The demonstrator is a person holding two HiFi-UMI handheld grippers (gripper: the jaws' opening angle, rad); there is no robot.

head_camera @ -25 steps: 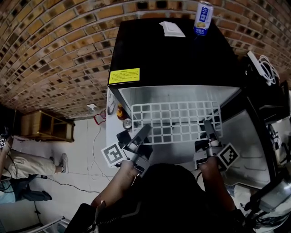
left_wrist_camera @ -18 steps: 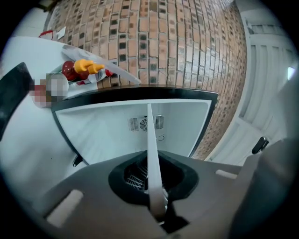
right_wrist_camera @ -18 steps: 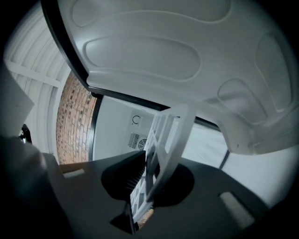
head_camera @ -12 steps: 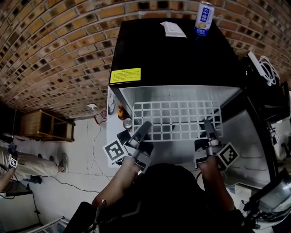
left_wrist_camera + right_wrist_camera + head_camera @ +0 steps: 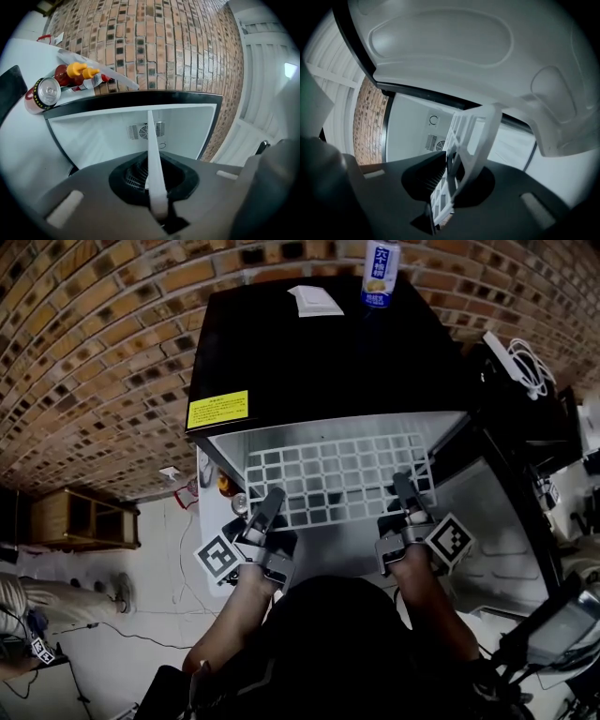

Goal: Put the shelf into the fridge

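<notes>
You hold the flat white plastic grid shelf (image 5: pixel 333 479) level at the mouth of the black compact fridge (image 5: pixel 319 362), its far edge just inside the white cavity and its near edge outside, so it looks lined up to slide straight in. The 2 grips sit at the near corners, probably to keep it from tipping as it enters. Your left gripper (image 5: pixel 272 498) has its jaws nearly together, pinching the near left edge; your right gripper (image 5: pixel 403 486) is clamped on a bar at the near right edge, jaws slightly wider. The head view alone shows the whole grid, plus the blue-and-white drink can (image 5: pixel 379 273) and yellow label (image 5: pixel 217 411) on the fridge's top. The left gripper view shows the shelf edge-on (image 5: pixel 153 159), the round fan vent (image 5: pixel 145 131) on the fridge's back wall, and a red can (image 5: pixel 42 93) on a white surface left of the fridge. The right gripper view shows the moulded white door liner (image 5: pixel 454 42) beside the cavity.
</notes>
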